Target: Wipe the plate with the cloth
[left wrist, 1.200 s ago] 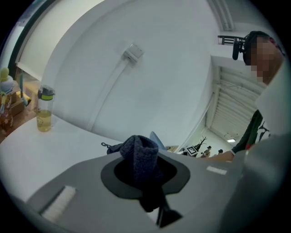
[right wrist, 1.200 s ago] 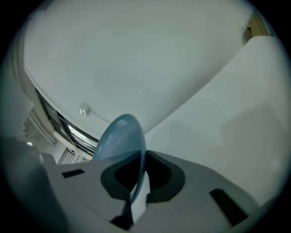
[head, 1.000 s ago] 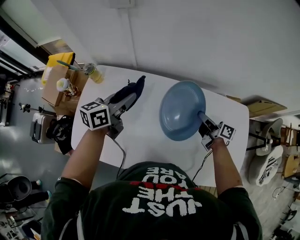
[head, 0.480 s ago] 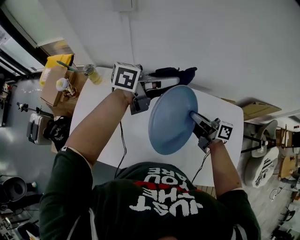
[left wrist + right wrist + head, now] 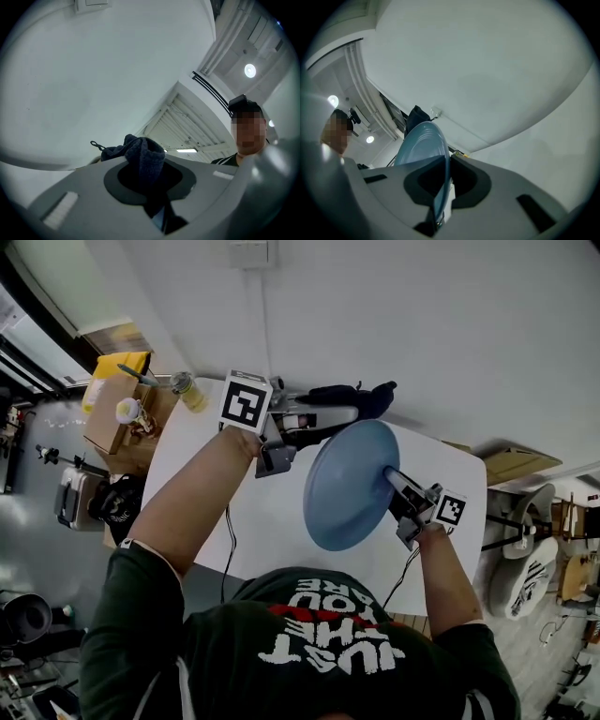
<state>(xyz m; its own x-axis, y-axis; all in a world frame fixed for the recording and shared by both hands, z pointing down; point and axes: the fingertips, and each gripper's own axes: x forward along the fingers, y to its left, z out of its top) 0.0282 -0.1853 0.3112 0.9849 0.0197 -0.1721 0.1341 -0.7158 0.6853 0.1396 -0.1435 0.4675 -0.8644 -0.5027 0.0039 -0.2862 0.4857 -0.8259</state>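
The right tool (image 5: 392,478) pinches just the rim of the tilted plate (image 5: 349,488), so a hard press from the left tool (image 5: 339,411) (clamped on the cloth (image 5: 371,394), just beside the plate's far edge) could lever it loose.

1. Head view: the camera sits on the person's head and faces steeply down onto the table (image 5: 272,521), with both grippers near below it.
2. Left gripper view: the camera rides on the left gripper (image 5: 328,416) and faces along its jaws toward the wall (image 5: 93,70) and ceiling (image 5: 187,131). The cloth (image 5: 143,157) is very close.
3. Right gripper view: the camera rides on the right gripper (image 5: 394,479) and faces along its jaws at the wall. The plate (image 5: 423,145) is very close, edge-on.
4. Shared field: the head view and the right gripper view both cover the plate and the cloth.
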